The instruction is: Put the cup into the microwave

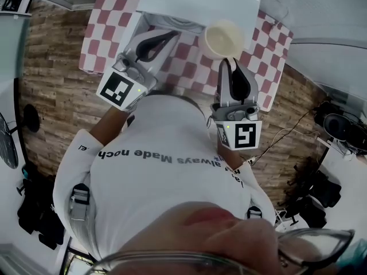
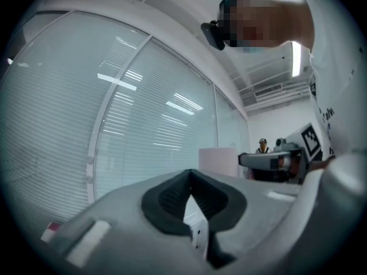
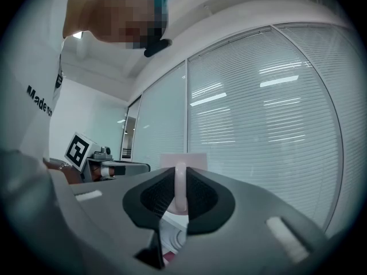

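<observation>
- The right gripper [image 1: 230, 62] is clamped on the handle [image 3: 179, 189] of the cup [image 1: 223, 38]; the right gripper view shows the pale loop pinched between its 2 dark pads.
- The cup hangs upright, mouth up, directly ahead of those jaws and above the checked tablecloth [image 1: 192, 62]. It looks empty.
- The microwave [image 1: 195, 2] is the white box just beyond the cup and to its left, so the carry likely runs forward and leftward. Whether its door stands open cannot be told from here.
- The left gripper [image 1: 171, 36] has its jaws closed together on nothing. It sits near the microwave's front, left of the cup and apart from it.
- The right gripper is the 1 that has the cup; the left is the nearer to the microwave's front.
- Readable writing: "always Made noch" runs upside-down across the white shirt [image 1: 166, 176]. Each gripper cube bears a black-and-white square marker. No brand shows on cup or microwave.
</observation>
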A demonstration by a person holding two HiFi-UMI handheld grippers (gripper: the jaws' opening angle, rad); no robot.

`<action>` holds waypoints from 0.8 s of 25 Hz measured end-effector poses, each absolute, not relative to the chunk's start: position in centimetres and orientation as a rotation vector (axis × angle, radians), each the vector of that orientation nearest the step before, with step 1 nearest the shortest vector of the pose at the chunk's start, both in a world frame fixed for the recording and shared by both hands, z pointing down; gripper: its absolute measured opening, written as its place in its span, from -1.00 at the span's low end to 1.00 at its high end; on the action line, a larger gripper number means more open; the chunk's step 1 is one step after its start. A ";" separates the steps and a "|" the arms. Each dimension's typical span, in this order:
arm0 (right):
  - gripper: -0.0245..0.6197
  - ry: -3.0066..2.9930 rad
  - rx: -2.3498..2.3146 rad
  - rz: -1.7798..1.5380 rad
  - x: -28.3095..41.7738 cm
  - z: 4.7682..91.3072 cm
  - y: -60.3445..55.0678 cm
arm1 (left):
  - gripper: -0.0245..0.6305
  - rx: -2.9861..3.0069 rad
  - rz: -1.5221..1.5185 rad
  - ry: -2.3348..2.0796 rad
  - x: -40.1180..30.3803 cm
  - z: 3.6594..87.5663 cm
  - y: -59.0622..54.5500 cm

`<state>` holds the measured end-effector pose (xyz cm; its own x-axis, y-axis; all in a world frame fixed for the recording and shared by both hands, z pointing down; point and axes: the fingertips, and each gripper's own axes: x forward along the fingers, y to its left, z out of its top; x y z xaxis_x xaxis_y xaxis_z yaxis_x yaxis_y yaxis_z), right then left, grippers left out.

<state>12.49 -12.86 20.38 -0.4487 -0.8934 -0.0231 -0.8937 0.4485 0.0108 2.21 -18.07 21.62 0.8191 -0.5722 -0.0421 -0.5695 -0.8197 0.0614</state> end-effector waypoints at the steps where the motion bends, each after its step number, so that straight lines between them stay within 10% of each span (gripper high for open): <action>1: -0.80 2.663 -1.643 0.030 12.2 20.5 -12.8 | -0.92 2.950 -0.089 -0.924 2.0 21.9 -18.0; 20: -0.80 2.750 -1.640 -0.096 9.7 31.2 -11.7 | -0.92 2.867 -0.044 -0.904 1.2 31.3 -16.7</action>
<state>9.67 -11.65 31.16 -0.4745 -0.8763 0.0837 -0.8800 0.4746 -0.0200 1.17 -16.71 31.26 0.8197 -0.5726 0.0125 -0.5686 -0.8110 0.1376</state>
